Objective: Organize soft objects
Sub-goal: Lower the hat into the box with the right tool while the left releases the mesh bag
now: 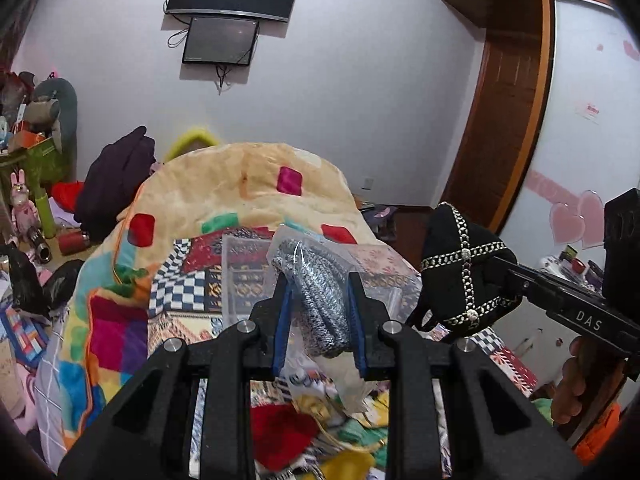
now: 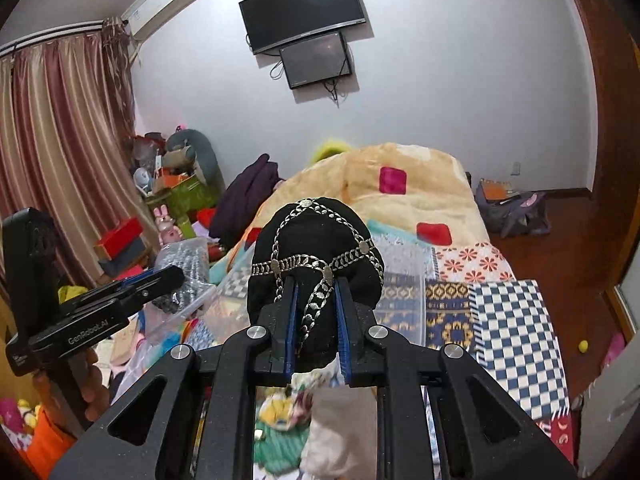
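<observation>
A: Start at the left — what's there?

B: A cluttered table [image 1: 24, 160] by the curtain [image 2: 52, 152], stacked with boxes and a pink rabbit figure [image 1: 18, 200]. A dark purple garment [image 1: 116, 184] is heaped at the bed's far left corner.

A: And the left claw?

B: The left claw [image 1: 320, 292] is closed down on a grey knit item in a clear plastic bag [image 1: 320, 280]; its blue pads press both sides and the bag is lifted above the bed. The bag's loose plastic spills past the fingers.

A: What lies under it?

B: A clear plastic bin [image 1: 240, 276] on the patchwork bedcover [image 2: 516, 332], with a cream blanket with coloured squares [image 1: 240, 184] piled behind it. Below the claws, near the camera, there is a jumble of red, yellow and green soft things [image 1: 296, 436].

A: The right claw?

B: The right claw [image 2: 316, 300] is clamped on a black cap with silver chain trim [image 2: 316, 240] — held in the air over the bin's near edge, just right of the bagged knit and apart from it.

A: Any free room?

B: The checkered right part of the bedcover is bare up to the bed's right edge. Beyond it is open wooden floor [image 2: 568, 240], with a purple bag [image 2: 508, 208] against the far wall and a small yellow ball [image 2: 583, 345] near the door.
</observation>
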A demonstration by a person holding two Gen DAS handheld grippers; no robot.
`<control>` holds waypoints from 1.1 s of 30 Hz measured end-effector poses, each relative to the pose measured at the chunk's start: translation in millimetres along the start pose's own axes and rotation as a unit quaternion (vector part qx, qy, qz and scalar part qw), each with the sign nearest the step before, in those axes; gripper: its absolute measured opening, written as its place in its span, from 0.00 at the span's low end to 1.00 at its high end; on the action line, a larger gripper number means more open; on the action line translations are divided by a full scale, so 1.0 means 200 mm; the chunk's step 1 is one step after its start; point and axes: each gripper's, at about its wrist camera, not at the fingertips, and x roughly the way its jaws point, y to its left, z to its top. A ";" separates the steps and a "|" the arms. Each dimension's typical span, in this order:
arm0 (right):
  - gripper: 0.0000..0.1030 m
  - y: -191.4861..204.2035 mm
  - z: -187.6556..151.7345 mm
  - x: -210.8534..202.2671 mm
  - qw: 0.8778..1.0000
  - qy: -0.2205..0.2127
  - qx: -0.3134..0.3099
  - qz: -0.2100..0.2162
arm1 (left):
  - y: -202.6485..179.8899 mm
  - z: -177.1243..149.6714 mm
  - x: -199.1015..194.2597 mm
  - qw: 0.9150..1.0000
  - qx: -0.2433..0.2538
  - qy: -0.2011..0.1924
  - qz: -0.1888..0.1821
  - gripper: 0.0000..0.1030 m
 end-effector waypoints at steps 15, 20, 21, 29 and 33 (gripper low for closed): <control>0.15 -0.11 0.02 0.36 0.997 0.058 0.027 -0.039 | 0.09 0.01 0.49 0.995 0.007 0.098 0.019 0.25; 0.15 -0.12 -0.02 0.45 0.994 0.098 0.025 -0.041 | 0.09 -0.04 0.61 0.991 0.016 0.129 0.024 0.25; 0.15 -0.12 -0.02 0.46 0.993 0.105 0.023 -0.040 | 0.09 -0.04 0.63 0.991 0.017 0.133 0.024 0.25; 0.19 -0.09 -0.05 0.49 0.989 0.140 0.005 -0.044 | 0.04 -0.08 0.67 0.988 0.036 0.148 0.027 0.26; 0.26 -0.07 -0.04 0.44 0.990 0.132 -0.002 -0.044 | 0.04 -0.07 0.62 0.989 0.036 0.139 0.027 0.39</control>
